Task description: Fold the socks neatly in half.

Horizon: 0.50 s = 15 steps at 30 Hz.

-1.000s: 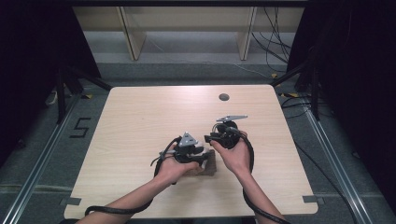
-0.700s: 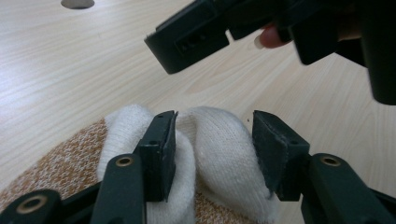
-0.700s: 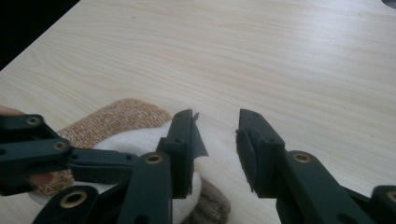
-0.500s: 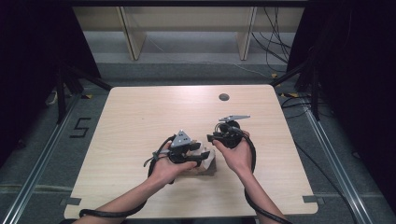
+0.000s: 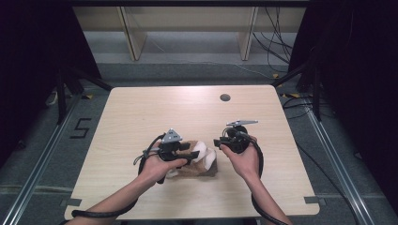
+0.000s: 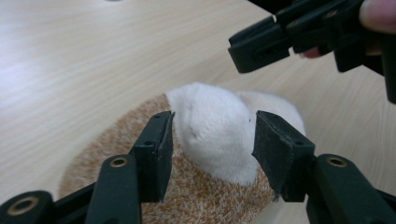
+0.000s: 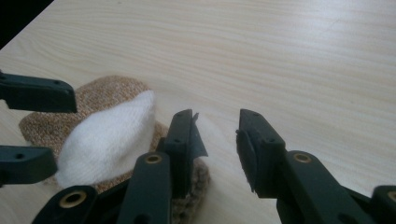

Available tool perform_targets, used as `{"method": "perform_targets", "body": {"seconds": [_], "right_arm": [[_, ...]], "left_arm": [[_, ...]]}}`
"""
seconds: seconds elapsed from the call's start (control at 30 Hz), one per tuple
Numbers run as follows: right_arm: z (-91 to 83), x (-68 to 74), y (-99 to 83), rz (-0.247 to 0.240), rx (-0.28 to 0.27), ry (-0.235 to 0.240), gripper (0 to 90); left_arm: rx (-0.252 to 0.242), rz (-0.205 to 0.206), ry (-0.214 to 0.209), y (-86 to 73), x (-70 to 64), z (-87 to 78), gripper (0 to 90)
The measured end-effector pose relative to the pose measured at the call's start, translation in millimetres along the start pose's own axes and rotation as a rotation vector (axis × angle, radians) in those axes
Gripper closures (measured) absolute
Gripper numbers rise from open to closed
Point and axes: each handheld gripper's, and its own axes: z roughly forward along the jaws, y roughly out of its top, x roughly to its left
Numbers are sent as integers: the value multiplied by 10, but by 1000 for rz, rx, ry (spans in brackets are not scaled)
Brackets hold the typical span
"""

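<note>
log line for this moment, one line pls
left claw: open, jaws either side of sock's white toe | right claw: open, beside sock, holding nothing | sock: lying on table

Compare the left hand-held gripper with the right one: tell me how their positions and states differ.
The left hand-held gripper has its open jaws on either side of the white toe of the brown sock; the right hand-held gripper has bare table between its jaws, beside the sock. The left one's jaw gap looks wider. Both are open, holding nothing.
</note>
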Motion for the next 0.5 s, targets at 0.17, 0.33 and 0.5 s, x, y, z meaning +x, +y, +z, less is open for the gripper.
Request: {"method": "perform_targets", "body": {"seconds": [0.17, 0.33, 0.5], "right_arm": [[-56, -2, -35, -8, -12, 18, 662], [-103, 42, -64, -19, -9, 13, 658], [-87, 26, -122, -28, 10, 14, 657]], "left_arm": [[59, 23, -24, -55, -23, 149, 615], [98, 77, -7, -38, -63, 186, 718], [123, 89, -8, -35, -77, 199, 820]]}}
